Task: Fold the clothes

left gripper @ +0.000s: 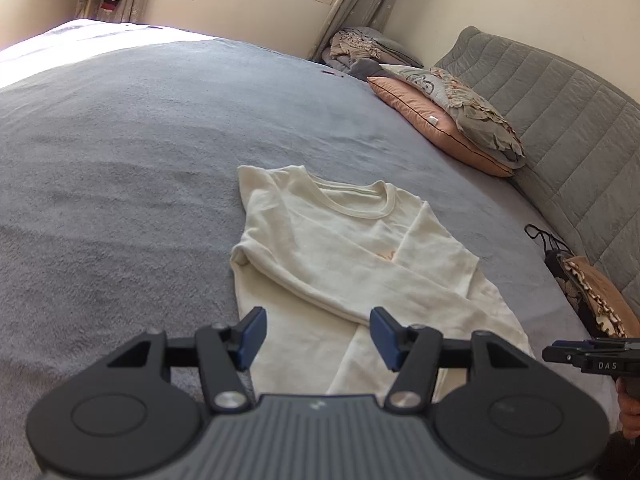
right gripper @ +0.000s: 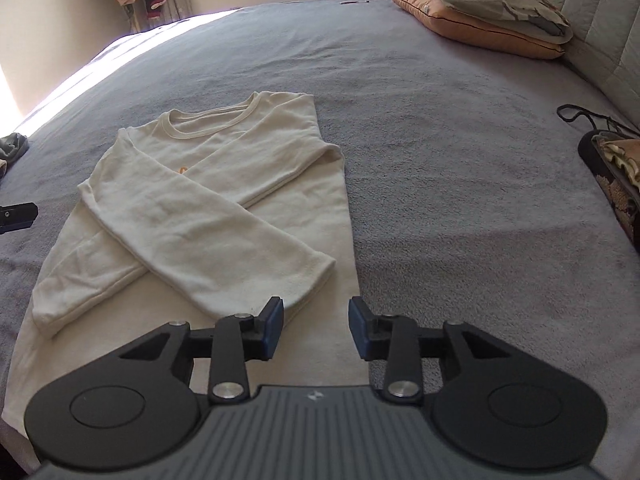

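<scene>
A cream long-sleeved sweater (left gripper: 320, 240) (right gripper: 200, 200) lies flat, collar away from me, on the grey bed blanket (left gripper: 120, 160). Both sleeves are crossed over its chest. My left gripper (left gripper: 318, 322) hovers over the sweater's lower part, open, and its blue pads press on nothing. My right gripper (right gripper: 316, 312) is open too and hangs above the hem's right corner, one pad over cloth and one over blanket. Each wrist view catches the other gripper's black tip at its edge.
Stacked pillows (left gripper: 452, 120) (right gripper: 480, 12) lean on the grey quilted headboard (left gripper: 560, 112). A dark bag with a strap (left gripper: 580, 280) (right gripper: 616, 168) lies at the bed's right side. Bundled bedding sits in the far corner and clothes hang by the window. A hand (left gripper: 630, 412) holds the right gripper.
</scene>
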